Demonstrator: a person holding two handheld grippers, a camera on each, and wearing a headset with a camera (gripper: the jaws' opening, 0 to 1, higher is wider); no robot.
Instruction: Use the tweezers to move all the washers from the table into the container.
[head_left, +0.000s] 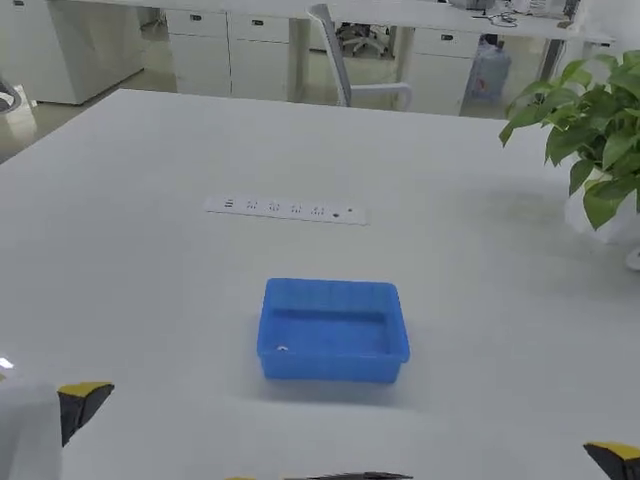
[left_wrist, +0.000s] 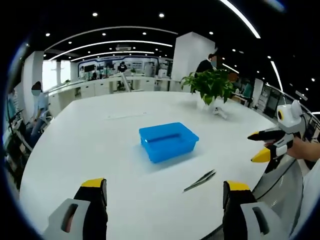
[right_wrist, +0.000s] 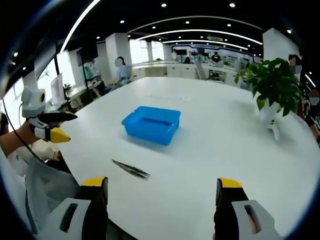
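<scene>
A blue container (head_left: 333, 330) stands in the middle of the white table (head_left: 150, 250), with one small pale speck (head_left: 282, 349) on its floor. Thin dark tweezers (left_wrist: 200, 180) lie on the table between the container and the near edge, also seen as tweezers (right_wrist: 131, 170). My left gripper (left_wrist: 164, 186) is open and holds nothing, well short of the tweezers. My right gripper (right_wrist: 161, 183) is open too, and nothing is in it. Each reaches in from a side, the right gripper (left_wrist: 270, 145) and the left gripper (right_wrist: 52, 125). I can make out no washers on the table.
A white power strip (head_left: 287, 209) lies flat behind the container. A potted plant (head_left: 600, 130) stands at the far right of the table. An office chair (head_left: 340, 50) and cabinets stand beyond the far edge. People are in the background.
</scene>
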